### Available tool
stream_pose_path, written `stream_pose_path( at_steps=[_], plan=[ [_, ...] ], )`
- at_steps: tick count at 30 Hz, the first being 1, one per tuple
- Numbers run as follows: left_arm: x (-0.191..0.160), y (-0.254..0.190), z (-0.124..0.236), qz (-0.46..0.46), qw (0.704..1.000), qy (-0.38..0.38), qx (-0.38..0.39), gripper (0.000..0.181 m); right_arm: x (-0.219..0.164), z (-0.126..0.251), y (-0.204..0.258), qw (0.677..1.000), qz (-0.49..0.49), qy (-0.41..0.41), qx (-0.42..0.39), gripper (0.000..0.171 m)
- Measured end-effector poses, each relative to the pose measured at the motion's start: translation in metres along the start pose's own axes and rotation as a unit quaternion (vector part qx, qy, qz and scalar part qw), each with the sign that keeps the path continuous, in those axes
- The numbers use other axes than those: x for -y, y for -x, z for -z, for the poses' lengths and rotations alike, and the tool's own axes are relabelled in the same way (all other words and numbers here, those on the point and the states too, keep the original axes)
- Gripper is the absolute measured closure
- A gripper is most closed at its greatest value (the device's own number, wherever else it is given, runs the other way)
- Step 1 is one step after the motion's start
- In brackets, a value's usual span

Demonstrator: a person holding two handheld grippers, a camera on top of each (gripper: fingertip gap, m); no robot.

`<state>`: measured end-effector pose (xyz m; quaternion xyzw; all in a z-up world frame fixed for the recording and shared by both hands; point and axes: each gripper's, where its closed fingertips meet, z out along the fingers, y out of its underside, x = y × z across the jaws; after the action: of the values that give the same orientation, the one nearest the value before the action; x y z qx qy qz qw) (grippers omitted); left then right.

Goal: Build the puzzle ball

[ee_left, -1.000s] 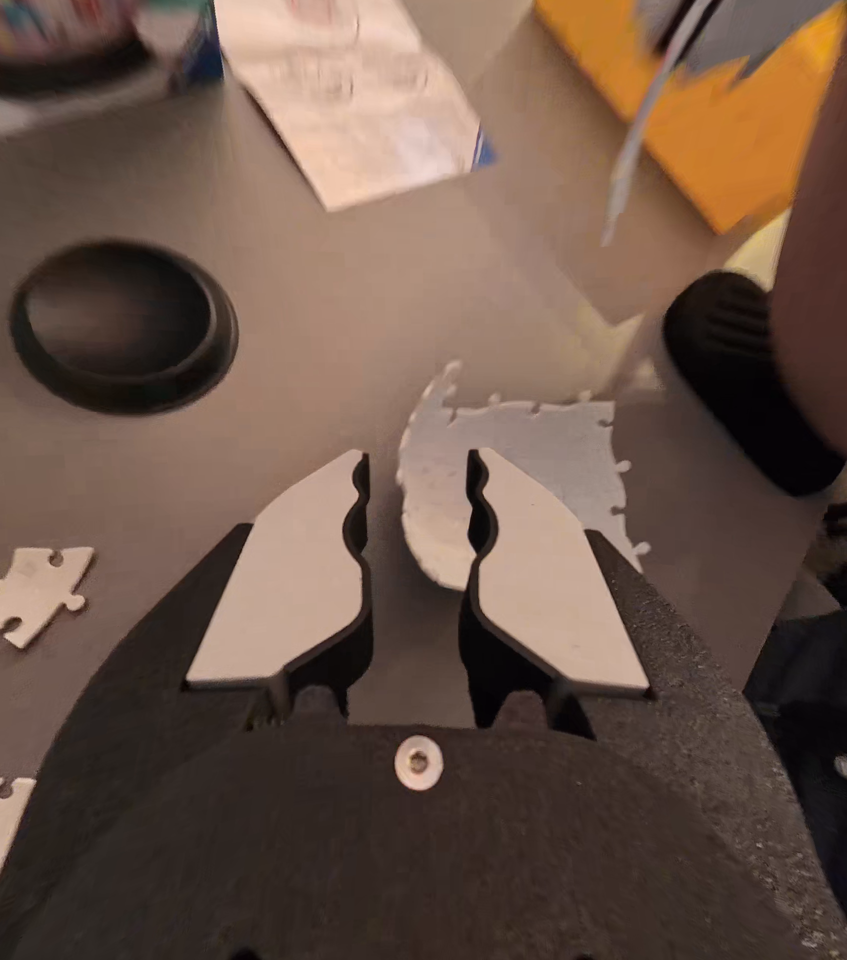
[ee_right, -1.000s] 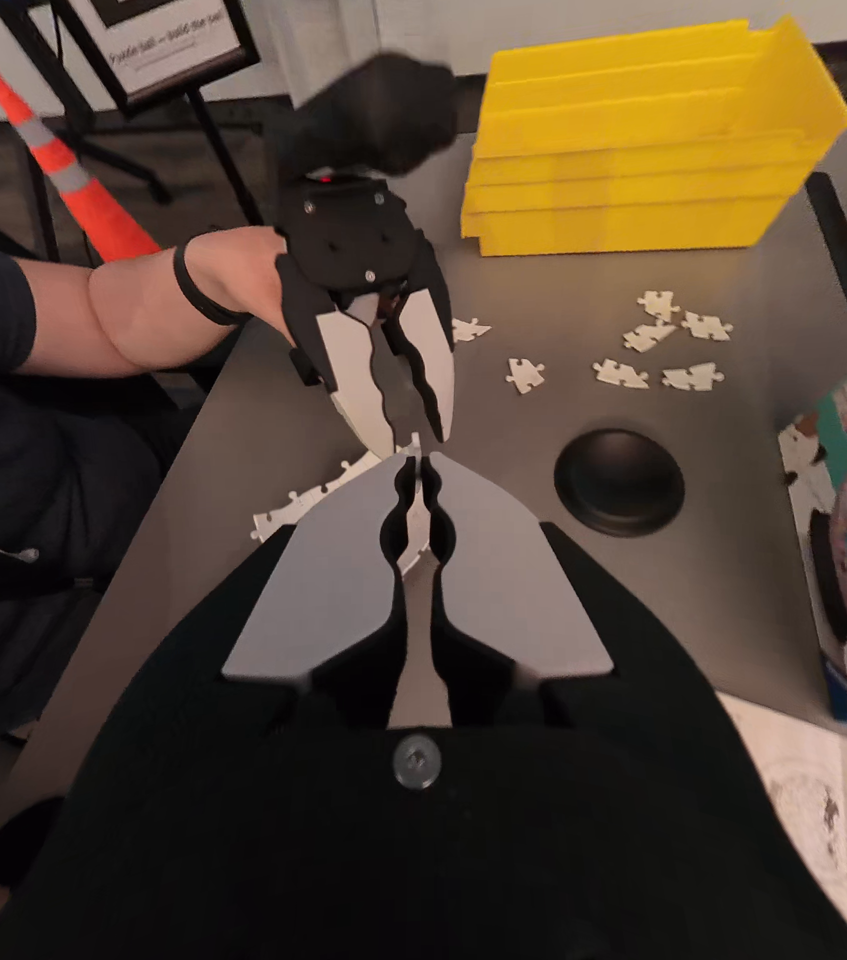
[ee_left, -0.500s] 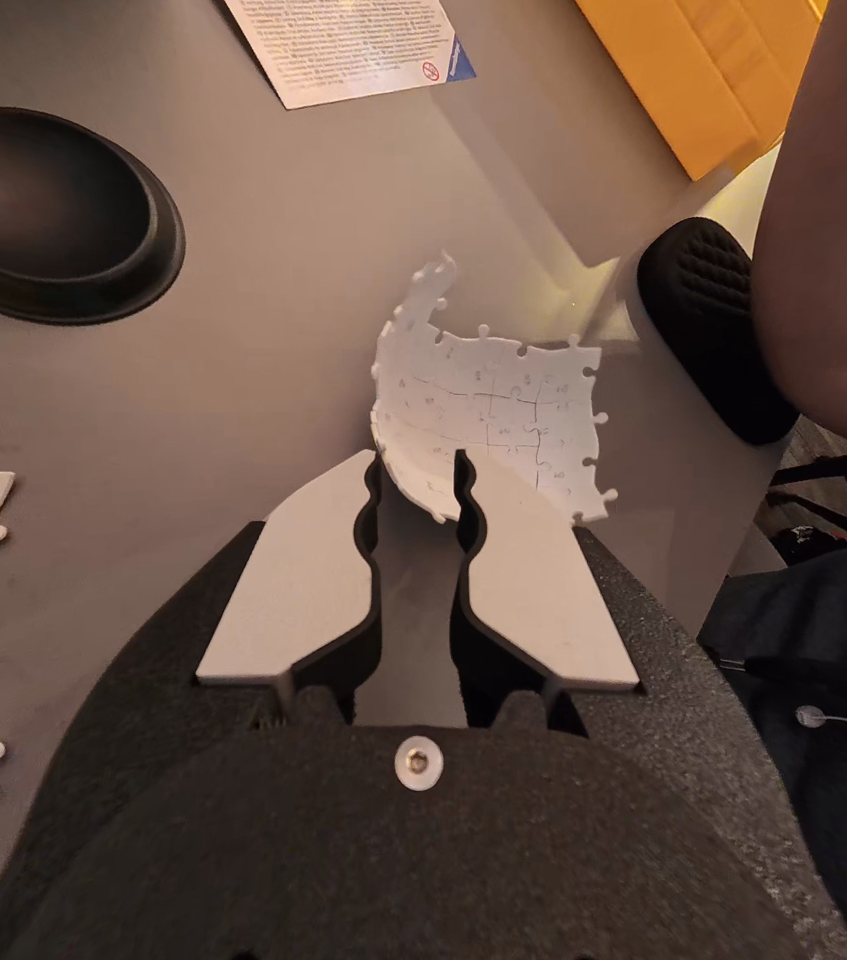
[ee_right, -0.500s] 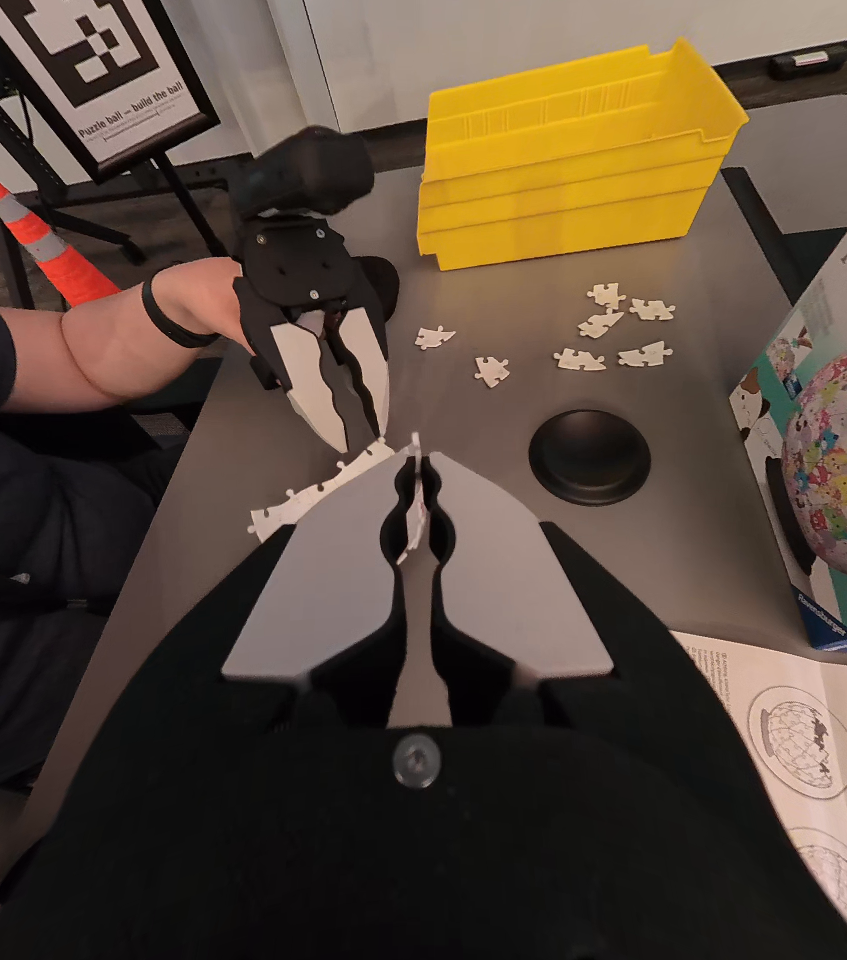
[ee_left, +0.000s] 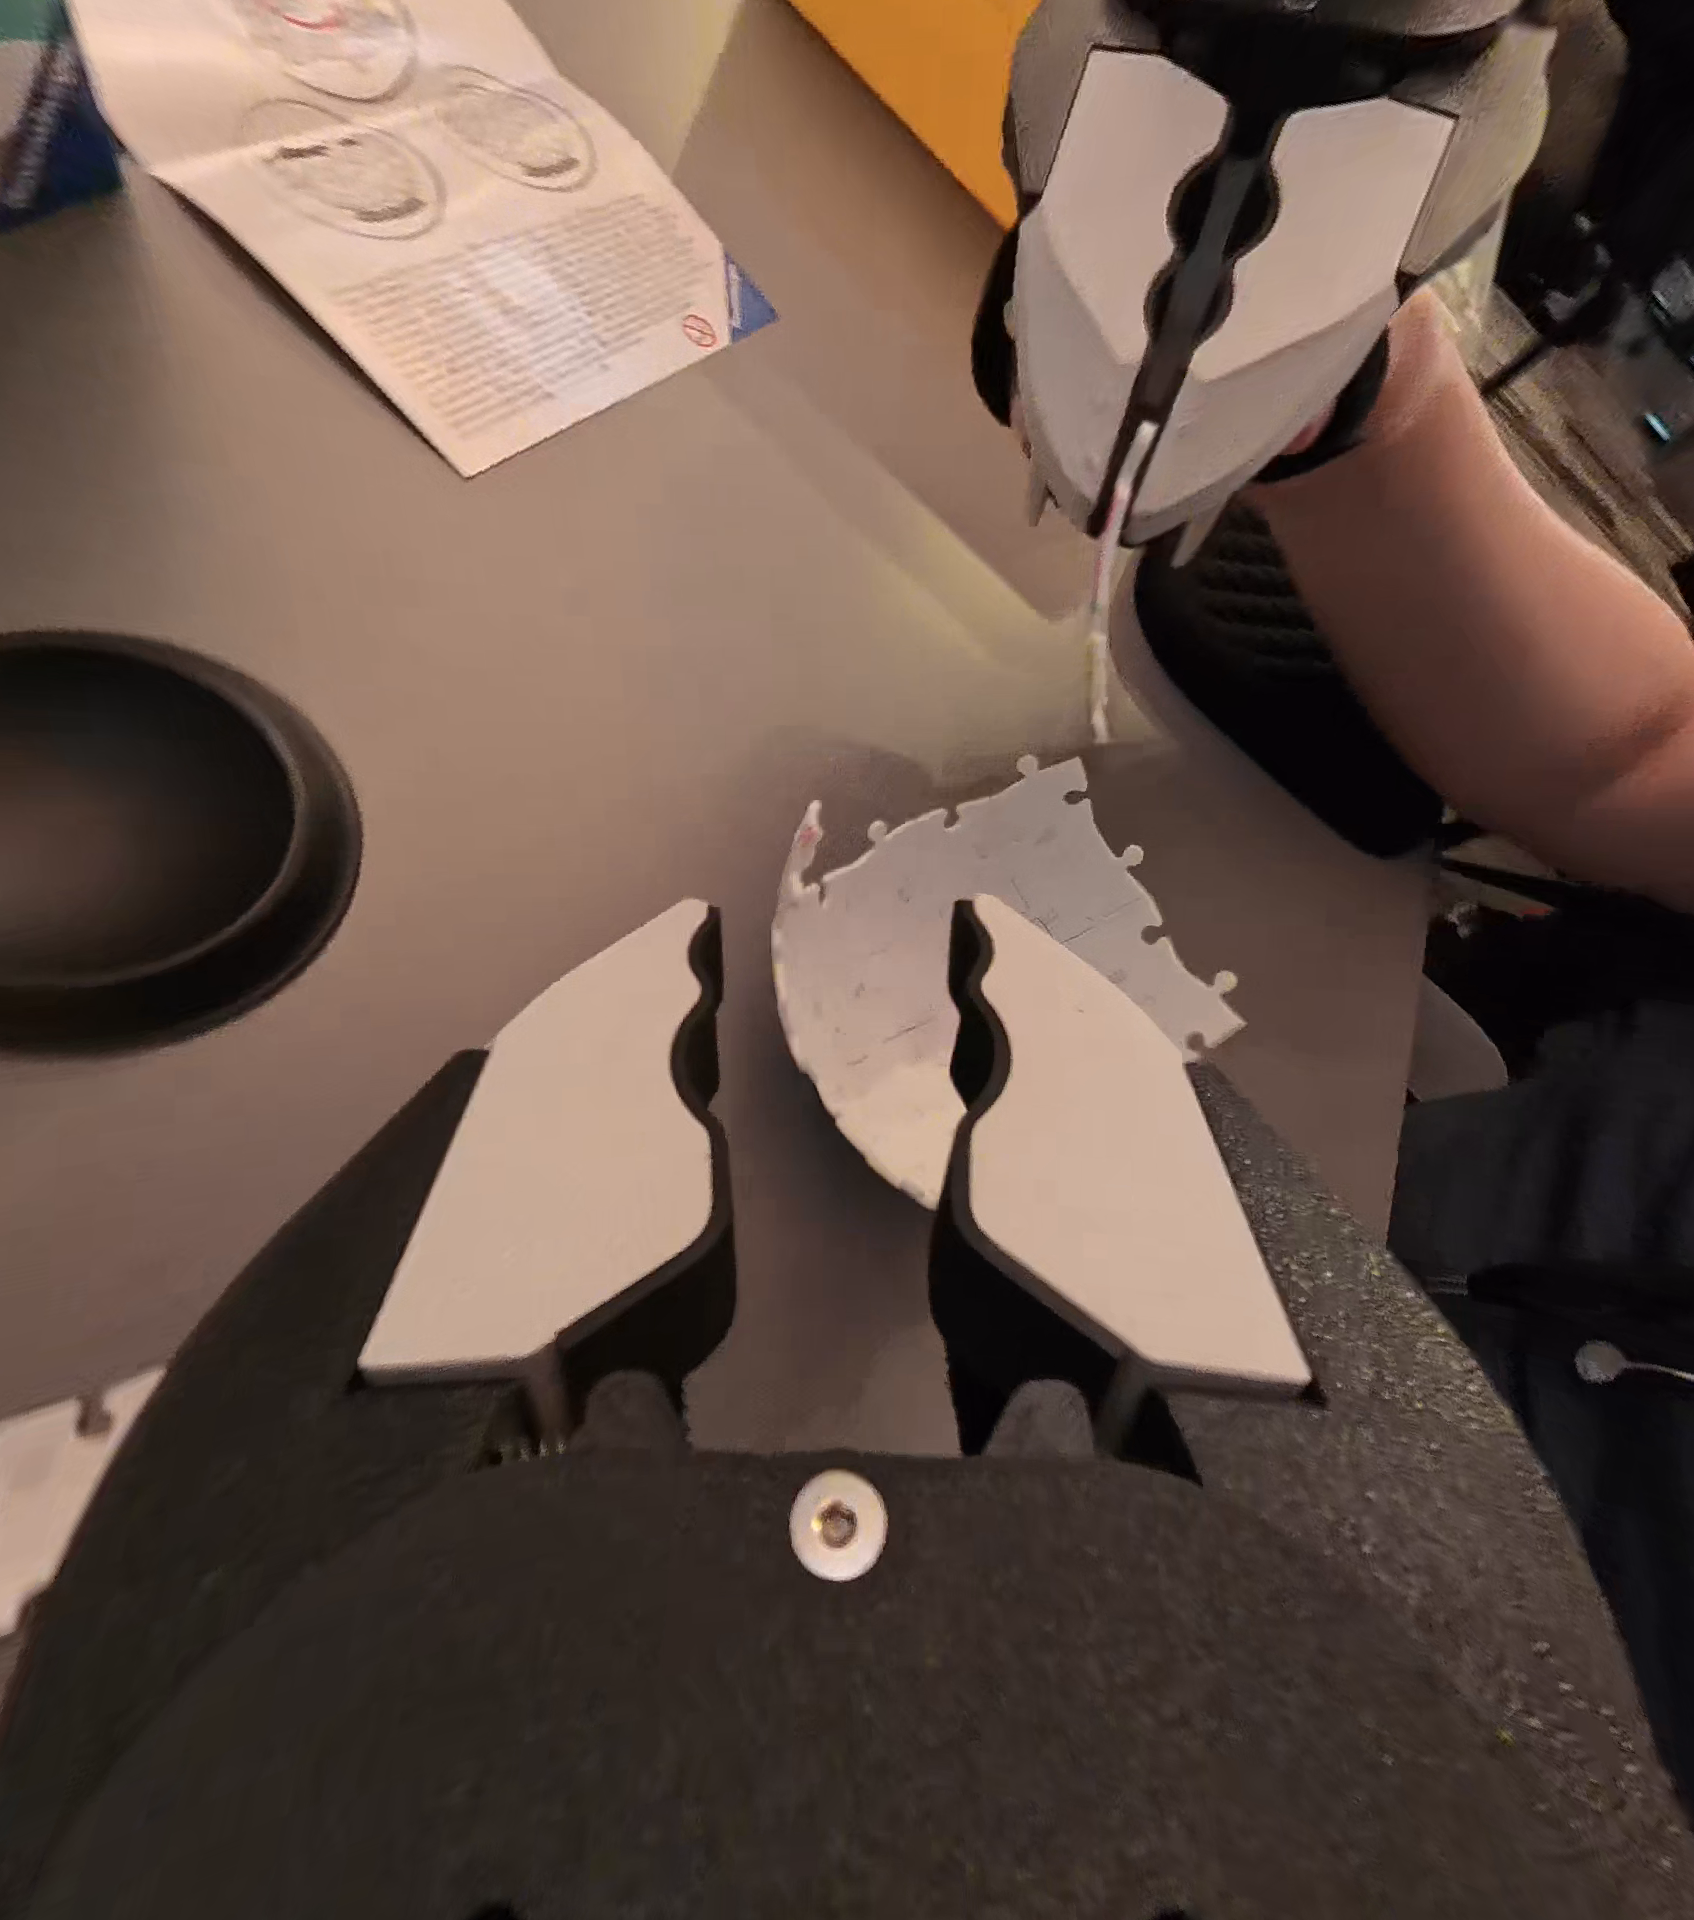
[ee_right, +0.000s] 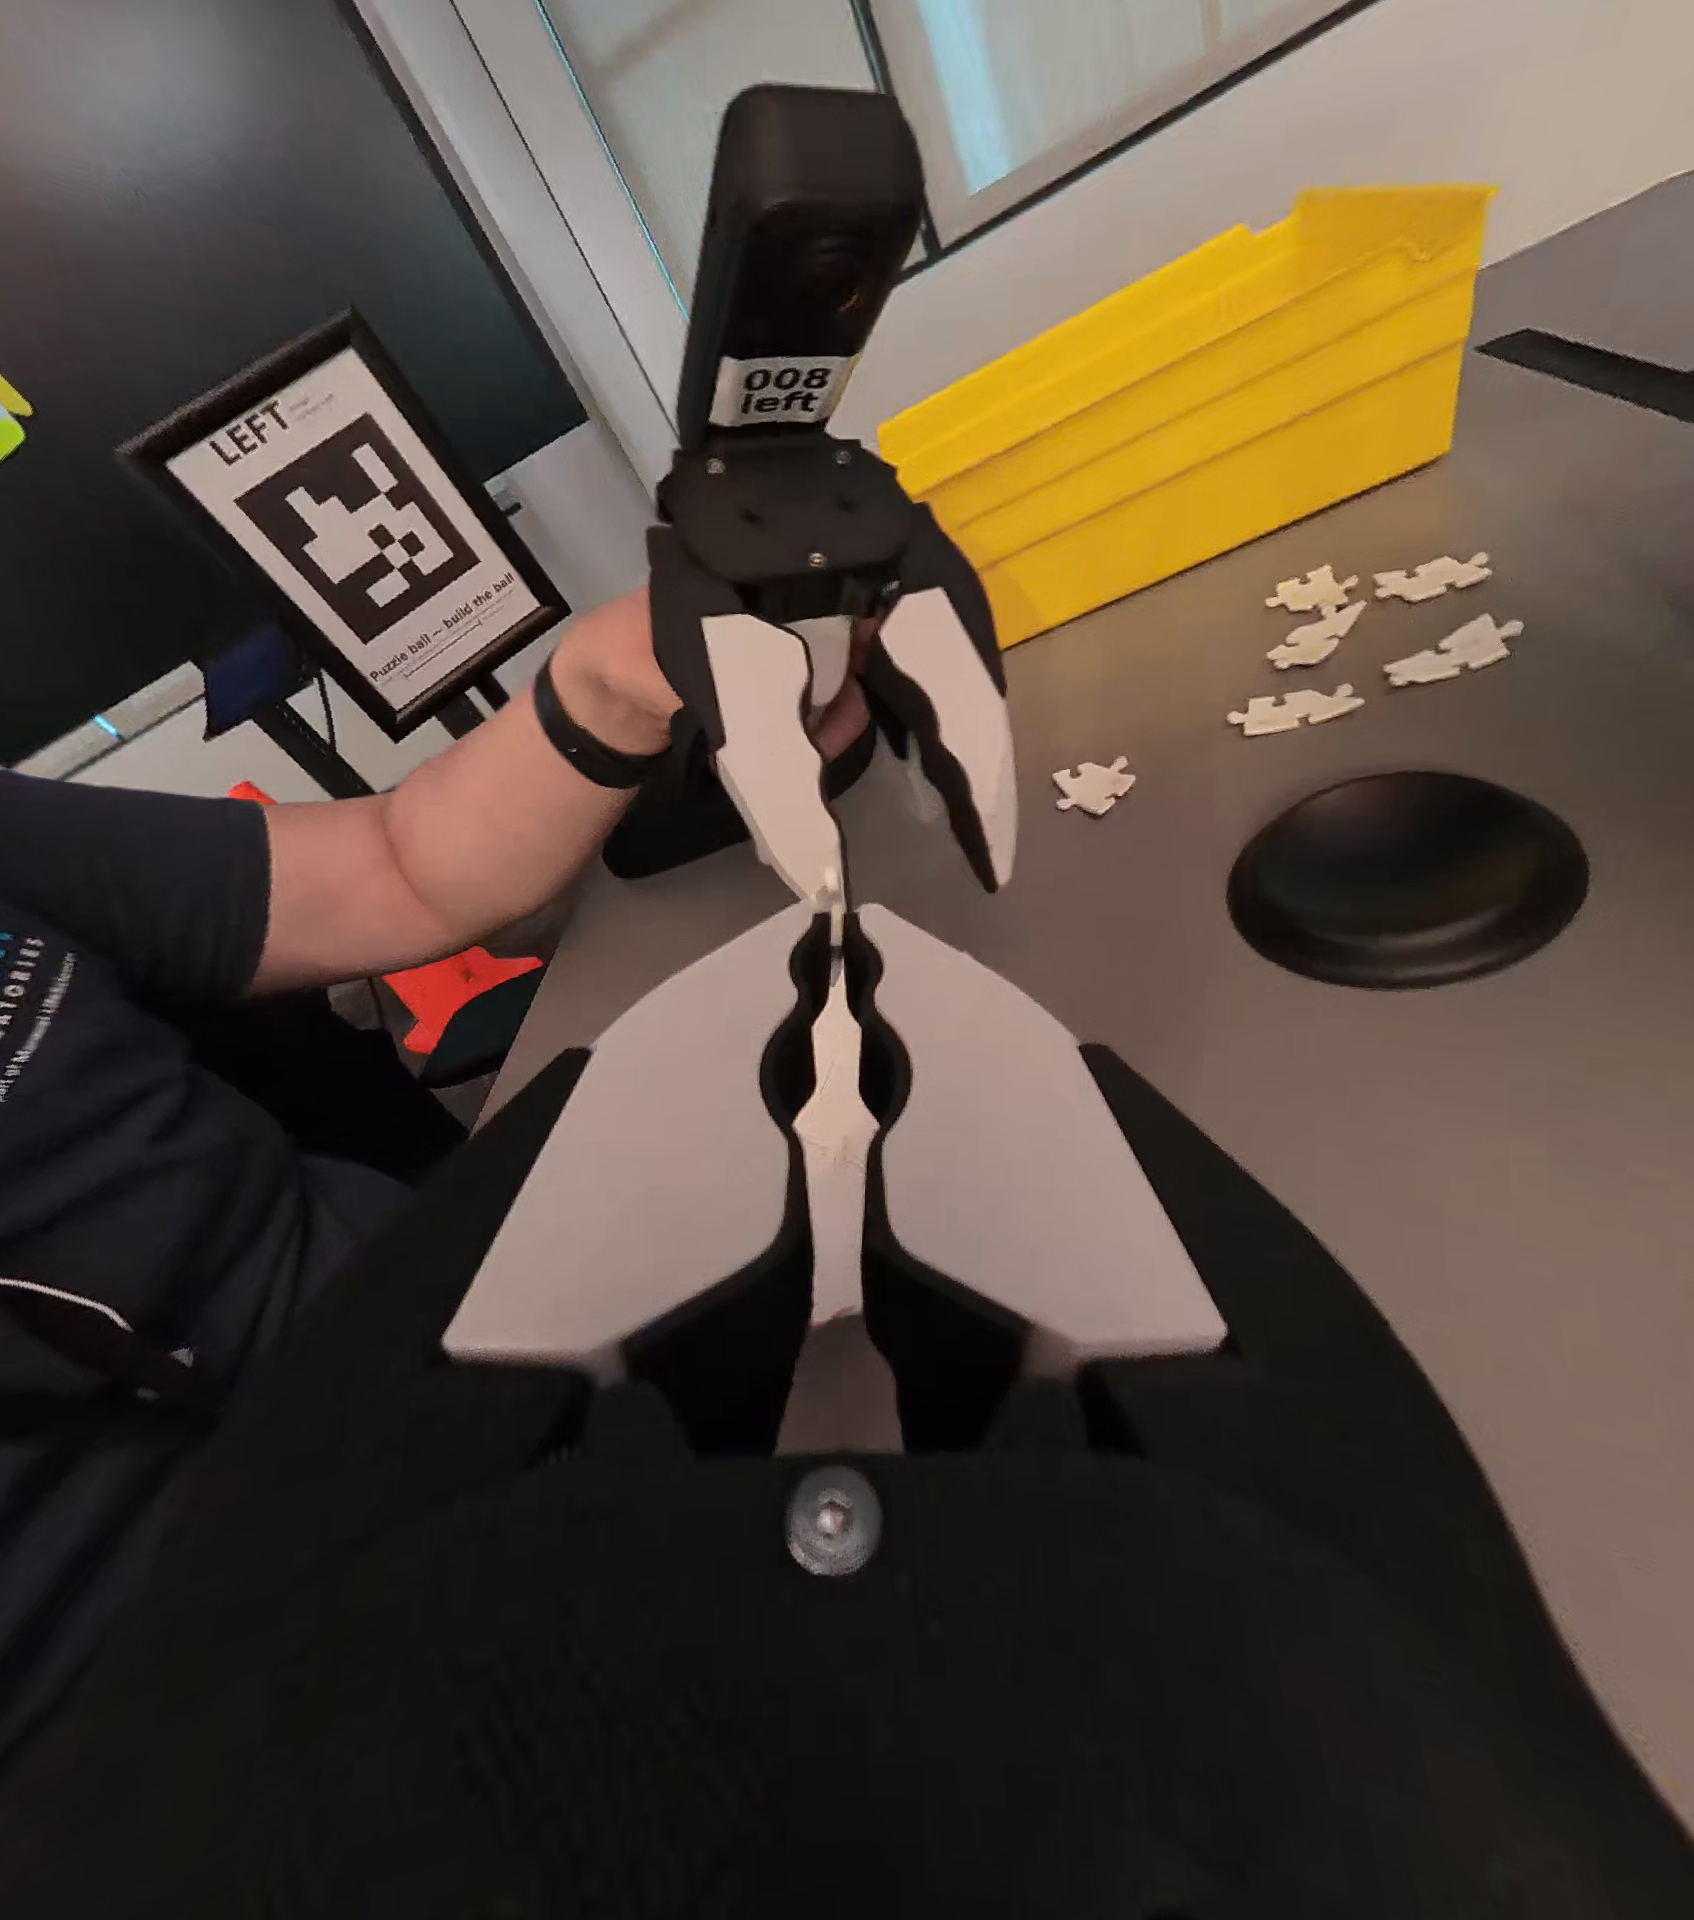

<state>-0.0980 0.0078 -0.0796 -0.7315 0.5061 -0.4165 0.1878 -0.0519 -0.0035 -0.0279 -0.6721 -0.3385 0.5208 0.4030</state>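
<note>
A curved white section of joined puzzle pieces (ee_left: pixel 884 966) hangs just above the grey table (ee_left: pixel 531 644). My right gripper (ee_right: pixel 835 920) is shut on its upper edge, which shows as a thin white strip between the fingers (ee_right: pixel 827 1049). In the left wrist view the right gripper (ee_left: pixel 1123 520) comes in from the top right. My left gripper (ee_left: pixel 838 914) is open and empty, its jaws on either side of the section's lower edge. In the right wrist view the left gripper (ee_right: pixel 910 883) points down, one fingertip right at the section's edge.
A black round stand (ee_right: pixel 1404 878) sits on the table to the right, with several loose white pieces (ee_right: pixel 1383 644) and a yellow bin (ee_right: pixel 1186 416) behind it. An instruction sheet (ee_left: pixel 448 208) and a loose piece (ee_left: pixel 22 1507) lie on the left. A person's forearm (ee_left: pixel 1549 727) is at the table's edge. My hands' fingertips stand some 8 centimeters from each other. The loose piece (ee_left: pixel 22 1507) sits 15 centimeters or so from the ends of my left fingers. Look for it in the right wrist view (ee_right: pixel 1104 779) too.
My right gripper has risen with the puzzle section, which now hangs off the table. My left gripper has opened wider and lifted to meet it.
</note>
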Motion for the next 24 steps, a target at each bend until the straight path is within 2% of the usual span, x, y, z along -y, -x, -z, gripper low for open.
stream_pose_path(
  at_steps=[4,6,11,20,24],
  plan=[
    [0.001,-0.002,-0.014,-0.020,0.997,0.022,-0.066,0.139,-0.006,0.007,-0.001,1.000,0.006,-0.014,-0.009,0.168],
    [-0.003,0.002,-0.018,-0.023,0.996,0.038,-0.079,0.137,-0.018,0.005,-0.006,1.000,0.013,0.005,-0.024,0.168],
    [-0.034,0.006,-0.028,-0.014,0.987,0.110,-0.115,0.142,-0.039,-0.011,-0.014,0.998,0.025,0.048,-0.020,0.168],
    [-0.038,0.001,-0.032,-0.026,0.984,0.104,-0.146,0.150,-0.055,-0.028,-0.032,0.986,0.104,0.123,-0.054,0.168],
    [-0.041,0.002,-0.032,-0.030,0.983,0.105,-0.146,0.153,-0.059,-0.036,-0.031,0.981,0.123,0.143,-0.039,0.168]
  ],
)
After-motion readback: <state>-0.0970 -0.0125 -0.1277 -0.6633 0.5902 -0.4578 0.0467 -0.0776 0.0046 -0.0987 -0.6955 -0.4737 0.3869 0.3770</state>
